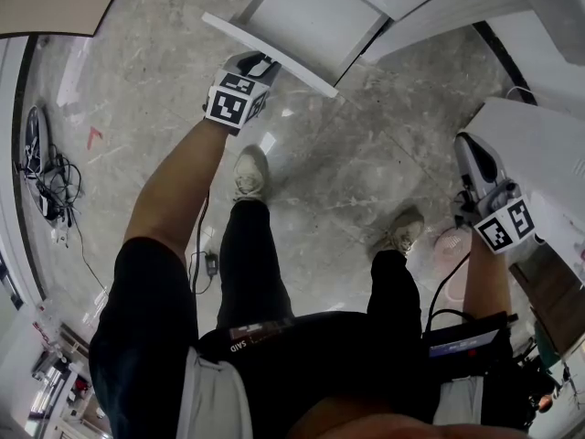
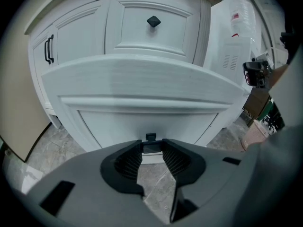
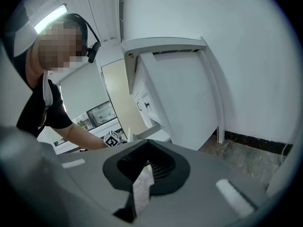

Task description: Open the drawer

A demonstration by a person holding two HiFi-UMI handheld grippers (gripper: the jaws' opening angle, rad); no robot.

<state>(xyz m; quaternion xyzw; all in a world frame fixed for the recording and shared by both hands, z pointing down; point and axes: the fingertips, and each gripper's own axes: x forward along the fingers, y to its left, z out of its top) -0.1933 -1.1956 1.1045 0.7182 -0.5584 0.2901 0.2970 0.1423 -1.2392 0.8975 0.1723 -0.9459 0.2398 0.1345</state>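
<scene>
The white cabinet's lower drawer point(image 1: 274, 48) stands pulled out over the marble floor. Its broad front point(image 2: 142, 86) fills the middle of the left gripper view. My left gripper point(image 2: 151, 148) is at that front, its ribbed pads closed on the small dark drawer knob point(image 2: 150, 137). From above, the same left gripper point(image 1: 259, 64) meets the drawer's front edge at arm's length. The upper drawer point(image 2: 151, 32) with its dark knob point(image 2: 153, 21) is closed. My right gripper point(image 1: 477, 167) hangs at the right, away from the cabinet. Its jaws point(image 3: 147, 150) are together with nothing between them.
A cupboard door with a black bar handle point(image 2: 49, 49) is left of the drawers. Cables point(image 1: 44, 176) lie on the floor at the far left. A white unit point(image 1: 539, 140) and a pink tub point(image 1: 452, 250) are at the right. My feet stand below the drawer.
</scene>
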